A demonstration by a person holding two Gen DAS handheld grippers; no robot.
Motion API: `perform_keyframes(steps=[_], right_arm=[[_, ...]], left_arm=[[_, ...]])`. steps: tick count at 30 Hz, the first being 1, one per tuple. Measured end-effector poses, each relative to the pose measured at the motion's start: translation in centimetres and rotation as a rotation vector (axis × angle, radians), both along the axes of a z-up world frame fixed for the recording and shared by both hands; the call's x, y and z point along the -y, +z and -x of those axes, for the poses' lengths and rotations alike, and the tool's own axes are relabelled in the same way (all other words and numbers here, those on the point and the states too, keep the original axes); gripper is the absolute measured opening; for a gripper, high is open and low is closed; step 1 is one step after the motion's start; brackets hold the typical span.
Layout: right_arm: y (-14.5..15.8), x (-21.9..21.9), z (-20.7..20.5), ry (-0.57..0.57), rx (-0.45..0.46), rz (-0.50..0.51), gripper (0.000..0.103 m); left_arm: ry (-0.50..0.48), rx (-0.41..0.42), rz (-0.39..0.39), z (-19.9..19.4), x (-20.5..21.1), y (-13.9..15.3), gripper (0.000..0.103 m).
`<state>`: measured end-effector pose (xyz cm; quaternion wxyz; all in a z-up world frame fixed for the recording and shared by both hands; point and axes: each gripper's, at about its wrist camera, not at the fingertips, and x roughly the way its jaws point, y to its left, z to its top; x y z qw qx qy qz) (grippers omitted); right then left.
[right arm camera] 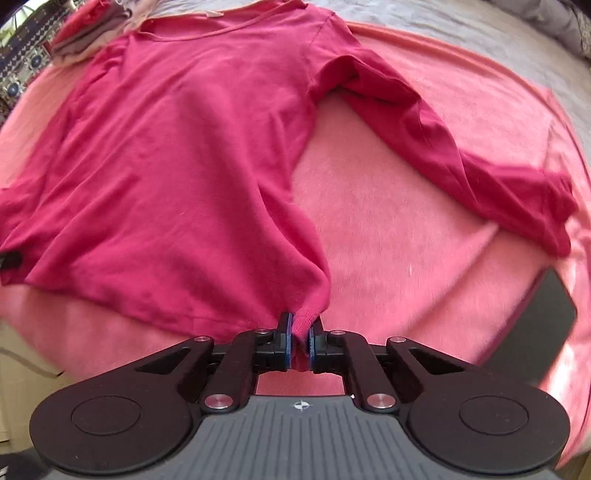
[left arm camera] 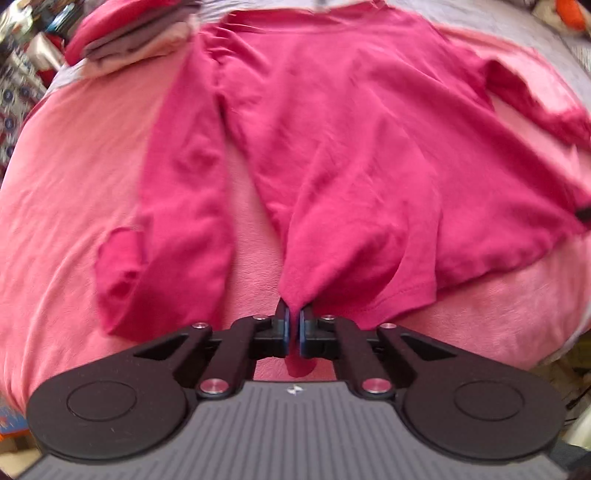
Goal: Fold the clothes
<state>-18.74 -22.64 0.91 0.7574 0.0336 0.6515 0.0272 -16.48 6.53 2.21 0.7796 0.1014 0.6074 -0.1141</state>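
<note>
A magenta long-sleeved shirt [left arm camera: 332,140] lies spread on a pink blanket [left arm camera: 66,177], neckline at the far end. It also shows in the right wrist view [right arm camera: 177,155]. My left gripper [left arm camera: 294,314] is shut on the shirt's left hem corner. My right gripper [right arm camera: 300,325] is shut on the right hem corner. The left sleeve [left arm camera: 177,206] lies alongside the body, its cuff turned up. The right sleeve [right arm camera: 461,147] stretches out to the right. The other gripper's tip shows at each view's edge [left arm camera: 583,214] [right arm camera: 9,260].
A stack of folded clothes [left arm camera: 129,37] sits at the far left of the bed, also in the right wrist view [right arm camera: 88,29]. A dark flat object [right arm camera: 535,328] lies on the blanket at the right. Grey bedding [right arm camera: 461,22] lies beyond the blanket.
</note>
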Motion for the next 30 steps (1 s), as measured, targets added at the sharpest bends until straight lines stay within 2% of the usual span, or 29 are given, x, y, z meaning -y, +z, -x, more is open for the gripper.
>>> perform_keyframes(steps=[4,8,11,13,15,16,18,20,22,23,26,28,30], right_arm=[[1.6,-0.6,1.6,0.041,-0.055,-0.038,0.01],[1.1,0.7,2.2,-0.006,-0.145,-0.097,0.01],[-0.8,1.0,2.6,0.009,-0.219,-0.045,0.01],[-2.3,0.9,2.9,0.033,-0.273,0.008,0.012],[-3.9,0.5,3.5,0.058,-0.308,0.068,0.017],[-4.6,0.3,3.7,0.069,-0.323,0.097,0.016],[-3.8,0.2,4.0,0.055,-0.289,0.102,0.016],[-1.9,-0.3,3.9,0.066,-0.22,0.119,0.023],[0.5,-1.6,3.2,0.144,-0.115,0.121,0.034],[1.7,-2.7,2.6,0.2,-0.054,0.096,0.035],[3.8,-6.3,0.0,0.348,0.102,0.031,0.042],[4.0,-8.9,-2.1,0.42,0.173,-0.004,0.046],[3.4,-11.3,-4.4,0.478,0.227,-0.033,0.046]], left_arm=[[-0.034,-0.065,0.01,1.4,-1.7,2.0,0.002],[0.017,-0.149,0.037,1.9,-3.4,2.1,0.002],[0.015,-0.205,0.02,2.1,-3.5,0.3,0.003],[-0.029,-0.242,-0.051,2.5,-2.6,-2.1,0.004],[-0.034,-0.312,-0.094,2.9,-2.3,-4.3,0.007],[-0.03,-0.351,-0.111,3.2,-2.3,-5.2,0.009],[-0.028,-0.388,-0.122,4.1,-2.5,-5.4,0.009],[-0.025,-0.377,-0.123,4.9,-3.2,-4.4,0.009],[0.013,-0.312,-0.099,4.4,-4.0,-2.5,0.016],[0.039,-0.268,-0.09,4.0,-4.4,-1.4,0.033],[0.131,-0.072,-0.144,2.1,-5.5,1.2,0.063],[0.155,0.049,-0.196,0.9,-6.0,2.4,0.065],[0.082,0.104,-0.25,-0.1,-6.2,2.4,0.067]])
